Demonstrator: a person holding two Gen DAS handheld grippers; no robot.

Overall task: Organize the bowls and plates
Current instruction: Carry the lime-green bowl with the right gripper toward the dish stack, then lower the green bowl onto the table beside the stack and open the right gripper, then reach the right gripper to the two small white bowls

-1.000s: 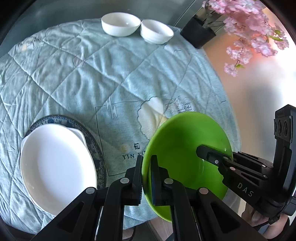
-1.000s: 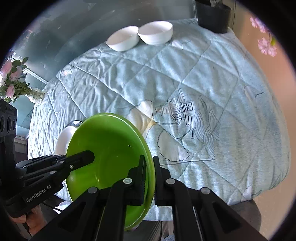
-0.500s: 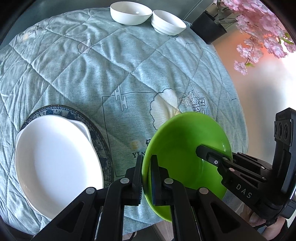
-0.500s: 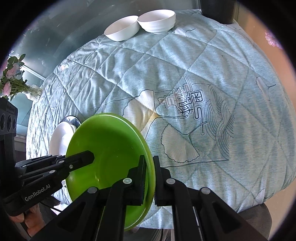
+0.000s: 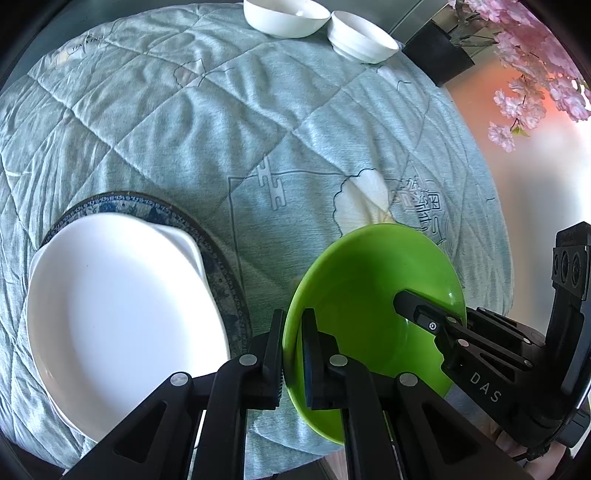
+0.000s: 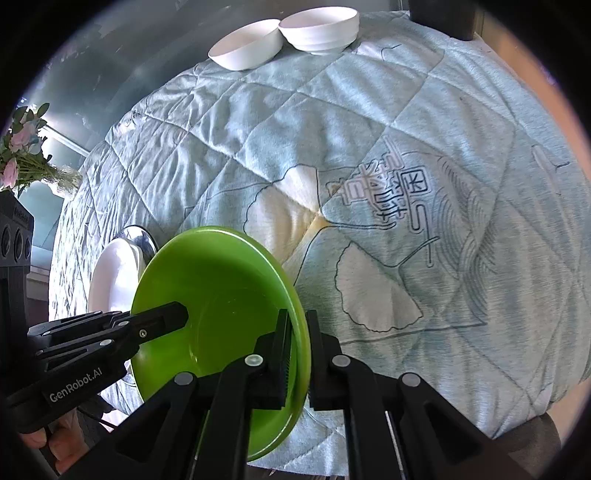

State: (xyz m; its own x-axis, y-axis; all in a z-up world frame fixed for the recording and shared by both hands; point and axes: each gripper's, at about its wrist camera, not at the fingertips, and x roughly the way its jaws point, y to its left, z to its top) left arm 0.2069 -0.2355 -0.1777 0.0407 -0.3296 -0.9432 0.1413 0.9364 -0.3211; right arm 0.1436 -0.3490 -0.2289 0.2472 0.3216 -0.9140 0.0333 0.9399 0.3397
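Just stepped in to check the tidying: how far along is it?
Done: a white plate sits on a blue-patterned plate. In hand: both the left gripper and right gripper pinch the green plate by opposite rims. Left: stacking it; two white bowls stand separately.

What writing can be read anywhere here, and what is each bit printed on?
"DAS": white letters on the black right gripper, seen from the left wrist.
"GenRobot.AI": white letters on the black left gripper, seen from the right wrist.
Dark blue stylised characters stitched on the pale blue quilted cloth: not legible to me.
Small print at the cloth's far corner: too small to read.
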